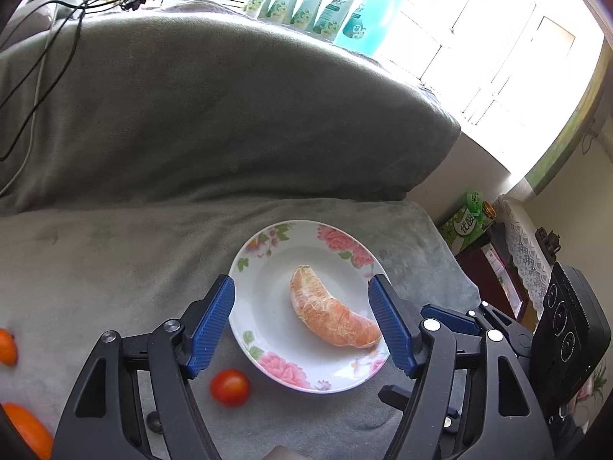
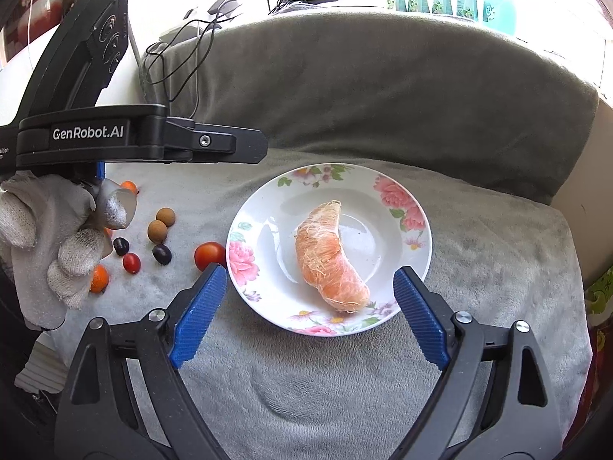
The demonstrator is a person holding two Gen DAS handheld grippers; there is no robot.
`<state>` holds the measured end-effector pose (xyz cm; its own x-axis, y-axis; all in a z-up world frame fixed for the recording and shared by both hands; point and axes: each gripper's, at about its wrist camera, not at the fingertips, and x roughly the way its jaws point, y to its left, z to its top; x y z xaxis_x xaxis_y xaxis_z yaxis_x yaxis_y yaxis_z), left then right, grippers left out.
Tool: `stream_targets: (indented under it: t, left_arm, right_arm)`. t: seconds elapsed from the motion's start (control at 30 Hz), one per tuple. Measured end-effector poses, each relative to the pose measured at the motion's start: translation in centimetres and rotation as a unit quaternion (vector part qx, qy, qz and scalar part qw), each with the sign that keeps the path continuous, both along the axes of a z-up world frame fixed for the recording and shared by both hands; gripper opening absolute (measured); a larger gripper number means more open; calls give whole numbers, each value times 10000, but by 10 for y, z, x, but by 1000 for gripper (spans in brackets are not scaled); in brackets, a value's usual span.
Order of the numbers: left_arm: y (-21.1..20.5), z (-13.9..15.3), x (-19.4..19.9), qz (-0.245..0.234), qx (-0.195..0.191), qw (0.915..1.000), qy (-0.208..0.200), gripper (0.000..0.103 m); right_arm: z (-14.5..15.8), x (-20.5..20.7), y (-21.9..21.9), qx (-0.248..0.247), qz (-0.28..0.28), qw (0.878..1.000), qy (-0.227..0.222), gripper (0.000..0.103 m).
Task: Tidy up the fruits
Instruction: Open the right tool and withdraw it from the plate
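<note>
Plate (image 1: 268, 268), white with pink flowers on its rim, sits on the grey blanket (image 1: 115, 260) in the left wrist view, and a peeled pomelo segment (image 1: 329, 314) lies curved in its well. The left hand-held gripper (image 1: 302, 322) hangs over the near part of the plate with its blue pads spread wide, nothing pinched; the segment is between them but untouched. A cherry tomato (image 1: 230, 387) rests on the blanket just near-left of the plate, with orange fruit (image 1: 7, 347) at the far left edge.

In the right wrist view the right hand-held gripper (image 2: 310, 310) is likewise spread wide above the plate's (image 2: 268, 199) near rim, empty. The pomelo segment (image 2: 329, 257) lies in the middle of the plate. Left of it, small fruits are scattered: a cherry tomato (image 2: 208, 255) touching the rim, dark grapes (image 2: 161, 253), brown longans (image 2: 165, 216). A gloved hand (image 2: 65, 245) holds the other gripper at the far left.
</note>
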<state>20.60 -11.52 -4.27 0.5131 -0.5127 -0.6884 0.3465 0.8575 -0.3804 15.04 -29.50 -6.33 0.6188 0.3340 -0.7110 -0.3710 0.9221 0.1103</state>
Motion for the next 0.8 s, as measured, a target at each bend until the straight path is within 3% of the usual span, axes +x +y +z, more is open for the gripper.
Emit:
stream_targets:
  t: [0.5,0.8]
  left_arm:
    - [81,41,-57,670,169,9949,-736,72]
    - [137,45,-95,1283,321,9869,-918,72]
  right_arm:
    - [20,-23,22,253,176,9995,-96,91]
    - [28,-26,42,467,325,9984,-44,91]
